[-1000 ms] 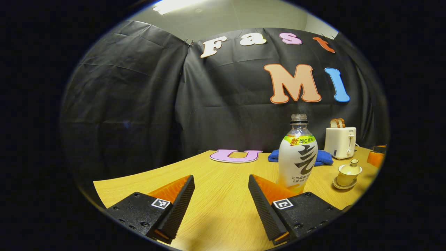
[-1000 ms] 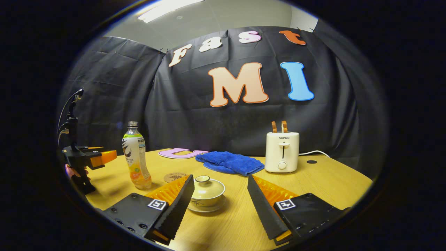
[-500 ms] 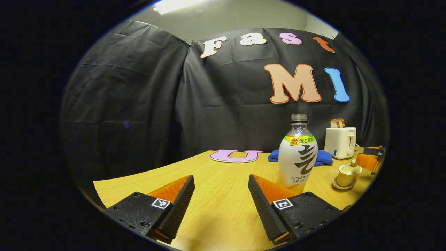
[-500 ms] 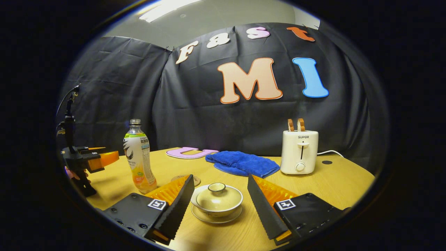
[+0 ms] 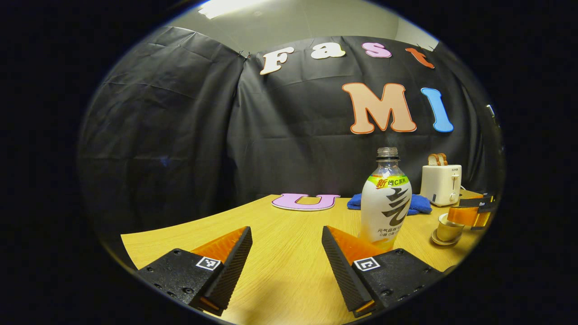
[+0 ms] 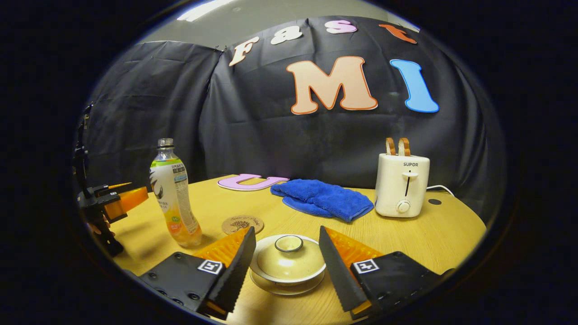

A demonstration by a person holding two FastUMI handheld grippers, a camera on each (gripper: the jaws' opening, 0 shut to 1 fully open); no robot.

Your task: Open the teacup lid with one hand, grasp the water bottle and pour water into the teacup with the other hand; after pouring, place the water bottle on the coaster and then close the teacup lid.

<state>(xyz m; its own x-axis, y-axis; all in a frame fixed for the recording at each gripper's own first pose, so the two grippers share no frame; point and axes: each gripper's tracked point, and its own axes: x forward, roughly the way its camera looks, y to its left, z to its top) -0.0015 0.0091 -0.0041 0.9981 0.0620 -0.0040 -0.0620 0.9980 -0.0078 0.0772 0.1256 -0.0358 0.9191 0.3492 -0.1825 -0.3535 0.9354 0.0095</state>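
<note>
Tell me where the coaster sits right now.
In the right gripper view the coaster lies flat on the table, just right of the water bottle and behind the lidded teacup.

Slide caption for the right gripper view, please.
Open right gripper straddles the lidded teacup; water bottle and coaster beyond.

the left gripper (image 5: pixel 286 250) sits low and level over the table, its two fingers spread wide with nothing between them. seen from the right gripper view it hangs at the far left, held from below by a hand (image 6: pixel 96 225) that is mostly hidden. the right gripper (image 6: pixel 286 253) tilts forward and downward, its fingers parted and standing to either side of what lies beneath it, with no contact visible. in the left gripper view it shows at the far right edge, reaching inward.
</note>
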